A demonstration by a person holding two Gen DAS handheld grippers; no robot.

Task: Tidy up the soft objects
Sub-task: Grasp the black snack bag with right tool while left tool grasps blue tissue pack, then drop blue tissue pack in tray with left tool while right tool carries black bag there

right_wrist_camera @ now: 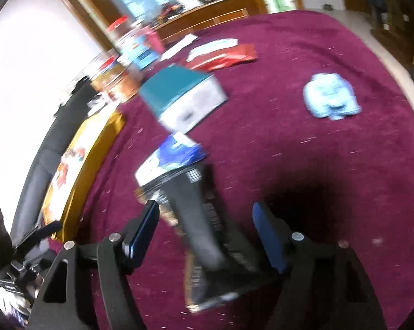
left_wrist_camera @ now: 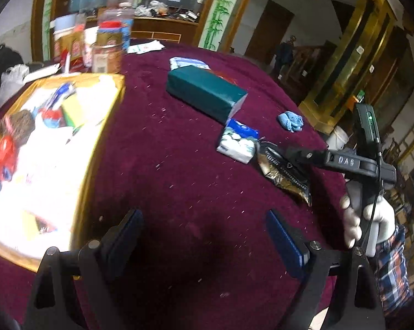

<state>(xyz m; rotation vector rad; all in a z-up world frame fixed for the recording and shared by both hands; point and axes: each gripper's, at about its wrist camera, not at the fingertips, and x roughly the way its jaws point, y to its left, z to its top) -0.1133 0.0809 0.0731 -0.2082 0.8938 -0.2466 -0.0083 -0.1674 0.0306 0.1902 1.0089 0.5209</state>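
A black and gold foil packet (left_wrist_camera: 285,174) lies on the maroon tablecloth (left_wrist_camera: 179,165), touching a small blue and white tissue pack (left_wrist_camera: 238,144). My right gripper (right_wrist_camera: 207,220) is open, its blue pads either side of the packet (right_wrist_camera: 207,233); the view is blurred. It shows in the left wrist view (left_wrist_camera: 297,154) over the packet. My left gripper (left_wrist_camera: 204,233) is open and empty above bare cloth. A teal tissue box (left_wrist_camera: 204,92), a crumpled blue cloth (left_wrist_camera: 290,121) and a gold-rimmed tray (left_wrist_camera: 97,143) holding several soft items are on the table.
Jars and bottles (left_wrist_camera: 108,44) stand at the back left beyond the tray. A red packet (right_wrist_camera: 229,55) and white papers (left_wrist_camera: 145,47) lie past the teal box. The table's right edge (left_wrist_camera: 325,137) drops off near the blue cloth.
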